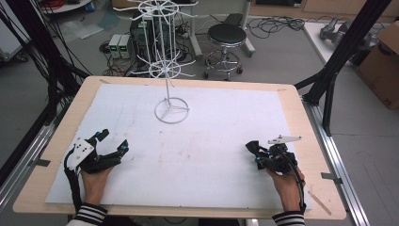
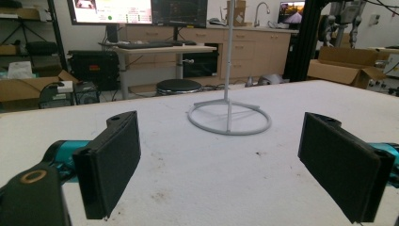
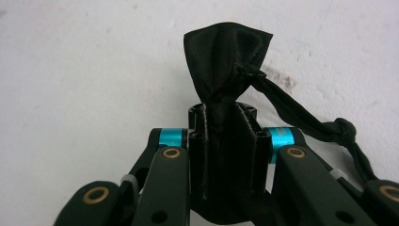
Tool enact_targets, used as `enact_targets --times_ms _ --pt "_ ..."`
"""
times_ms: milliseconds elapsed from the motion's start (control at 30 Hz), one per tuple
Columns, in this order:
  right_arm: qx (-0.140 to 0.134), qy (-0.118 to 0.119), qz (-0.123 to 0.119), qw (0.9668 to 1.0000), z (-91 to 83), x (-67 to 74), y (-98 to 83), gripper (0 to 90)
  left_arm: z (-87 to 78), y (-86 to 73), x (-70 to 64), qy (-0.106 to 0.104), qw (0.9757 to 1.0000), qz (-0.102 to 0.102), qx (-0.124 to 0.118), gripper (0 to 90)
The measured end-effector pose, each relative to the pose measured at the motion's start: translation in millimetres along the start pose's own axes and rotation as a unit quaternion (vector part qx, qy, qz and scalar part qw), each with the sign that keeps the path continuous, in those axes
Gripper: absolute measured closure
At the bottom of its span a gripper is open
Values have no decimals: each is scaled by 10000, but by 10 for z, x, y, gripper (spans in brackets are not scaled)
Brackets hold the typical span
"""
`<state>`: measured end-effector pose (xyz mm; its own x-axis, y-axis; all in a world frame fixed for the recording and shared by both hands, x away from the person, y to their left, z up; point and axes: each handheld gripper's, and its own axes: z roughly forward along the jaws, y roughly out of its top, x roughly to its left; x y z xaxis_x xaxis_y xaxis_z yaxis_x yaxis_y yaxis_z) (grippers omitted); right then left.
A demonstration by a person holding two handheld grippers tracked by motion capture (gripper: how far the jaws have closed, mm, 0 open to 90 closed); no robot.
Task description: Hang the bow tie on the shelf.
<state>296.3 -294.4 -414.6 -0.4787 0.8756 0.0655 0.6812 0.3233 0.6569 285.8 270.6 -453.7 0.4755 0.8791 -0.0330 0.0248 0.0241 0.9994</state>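
Nearest to us, our right gripper (image 3: 221,136) has its 2 black jaws pressed together on a small black cloth drawstring pouch (image 3: 226,61), whose gathered top fans out above the pads. It sits at the right of the white foam-covered wooden table (image 1: 197,155). At the table's far middle stands a tall white wire rack (image 1: 170,94) on a ring base. Our left gripper (image 2: 221,160) rests at the left, jaws spread wide, holding nothing.

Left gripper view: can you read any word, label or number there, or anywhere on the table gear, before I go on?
None can be read.
The monitors behind the table show coloured windows, their text too blurred to read.
The cardboard boxes show no legible print.
The grippers and the black pouch bear no lettering.
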Motion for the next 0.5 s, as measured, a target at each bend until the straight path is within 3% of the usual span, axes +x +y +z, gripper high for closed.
enact_targets --times_ms 333,400,433,500 --pt "-818 189 133 9964 -88 42 79 761 0 0 1 -1 10000 0 2 139" --pt "-1008 208 110 9946 -105 64 106 762 -1 0 1 -1 10000 -1 4 139" --pt "-1250 270 85 9918 -122 85 128 762 -1 0 2 0 10000 0 4 139" --pt "-1364 272 54 9903 -131 92 138 762 1 1 -2 5 10000 8 8 139"
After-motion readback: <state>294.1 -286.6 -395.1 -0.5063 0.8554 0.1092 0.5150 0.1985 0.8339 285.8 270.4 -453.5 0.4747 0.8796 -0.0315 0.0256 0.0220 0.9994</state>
